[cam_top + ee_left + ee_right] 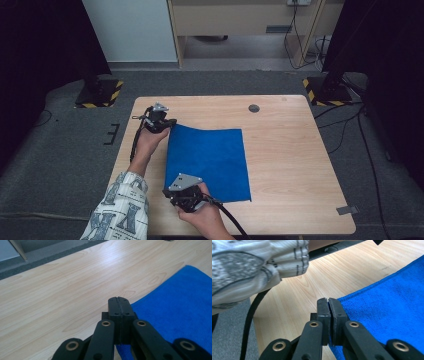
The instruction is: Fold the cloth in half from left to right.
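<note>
A blue cloth (207, 162) lies spread flat on the light wooden surface (290, 165), a little left of the surface's middle, its edges roughly square to the surface's edges.

The left hand-held gripper (167, 124) sits at the cloth's far left corner in the high view. In the left gripper view its two black jaws are pressed together with only a hairline seam between them (119, 305), and the blue cloth (180, 315) runs up under their right side; whether a fold of cloth is caught in them cannot be told.

The right hand-held gripper (169, 192) sits at the cloth's near left corner, with a grey three-cornered plate on top. In the right gripper view its jaws are likewise pressed together (329, 307), right at the cloth's edge (392, 312), which passes beneath them; again a pinch on the fabric cannot be confirmed. A patterned white sleeve (249, 270) on the left arm crosses the top of that view, and a black cable (249, 320) hangs past the surface's edge.
</note>
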The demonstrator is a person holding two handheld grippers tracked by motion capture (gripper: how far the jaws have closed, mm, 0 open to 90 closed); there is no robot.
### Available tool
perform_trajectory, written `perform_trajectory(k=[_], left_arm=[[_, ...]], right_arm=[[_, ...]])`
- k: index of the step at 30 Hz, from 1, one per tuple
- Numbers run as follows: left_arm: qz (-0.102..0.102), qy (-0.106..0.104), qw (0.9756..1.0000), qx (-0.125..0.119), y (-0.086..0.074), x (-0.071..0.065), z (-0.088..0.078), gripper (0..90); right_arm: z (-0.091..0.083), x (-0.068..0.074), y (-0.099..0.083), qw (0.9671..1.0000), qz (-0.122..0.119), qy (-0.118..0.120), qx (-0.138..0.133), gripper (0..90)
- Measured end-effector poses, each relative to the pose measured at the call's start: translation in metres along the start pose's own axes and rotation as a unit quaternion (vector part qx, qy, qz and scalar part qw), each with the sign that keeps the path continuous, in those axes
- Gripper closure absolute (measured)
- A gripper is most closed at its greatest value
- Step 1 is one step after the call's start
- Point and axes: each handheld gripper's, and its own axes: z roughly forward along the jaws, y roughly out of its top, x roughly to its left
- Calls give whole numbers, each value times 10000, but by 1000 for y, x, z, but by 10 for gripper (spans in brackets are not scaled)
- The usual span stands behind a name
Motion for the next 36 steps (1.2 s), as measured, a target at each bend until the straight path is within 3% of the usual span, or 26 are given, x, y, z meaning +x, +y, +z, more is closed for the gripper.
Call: perform_trajectory(k=[5, 26, 36], left_arm=[[-207, -9, 9998, -12, 5, 9, -3, 900], [-272, -14, 9996, 54, 10, 17, -8, 900], [-287, 54, 9995, 116, 6, 29, -18, 900]], right_arm=[[-2, 5, 5, 9999, -99, -54, -31, 882], [-1, 16, 16, 9995, -222, -92, -188, 889], [11, 25, 24, 9995, -195, 0, -268, 889]])
